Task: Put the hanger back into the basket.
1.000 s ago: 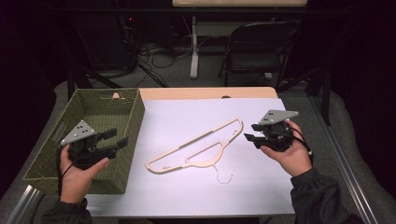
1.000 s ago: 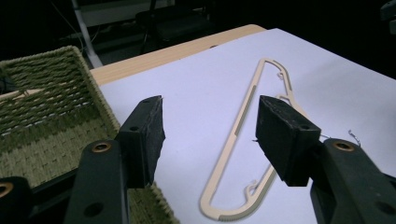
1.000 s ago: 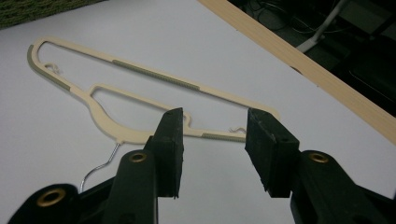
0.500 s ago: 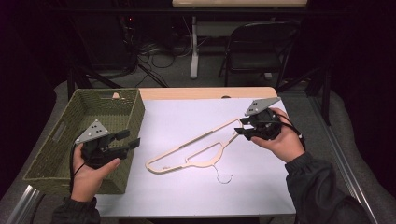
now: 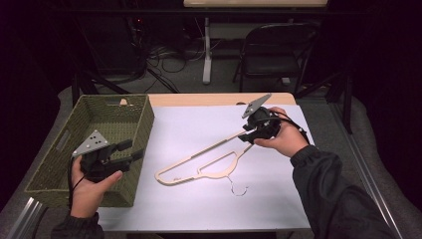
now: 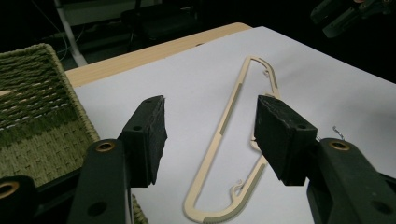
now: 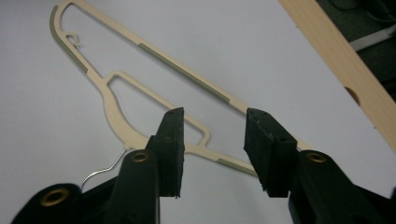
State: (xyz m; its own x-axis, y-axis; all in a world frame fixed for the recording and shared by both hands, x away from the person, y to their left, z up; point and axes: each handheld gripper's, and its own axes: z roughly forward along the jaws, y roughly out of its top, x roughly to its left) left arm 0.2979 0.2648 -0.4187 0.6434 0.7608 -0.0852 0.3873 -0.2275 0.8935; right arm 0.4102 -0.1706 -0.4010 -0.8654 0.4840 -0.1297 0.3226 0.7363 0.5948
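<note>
Two grippers hang released over the white worktop (image 5: 199, 129): the left gripper (image 5: 130, 151) beside the green basket (image 5: 119, 112), the right gripper (image 5: 247, 134) above the cream hanger's (image 5: 199, 162) far end. Bare sheet surrounds the flat-lying hanger.

In the right gripper view, the hanger (image 7: 154, 88) has its lower end hidden behind the jaws; its wire hook (image 7: 103, 171) is partly hidden, lower left.
</note>
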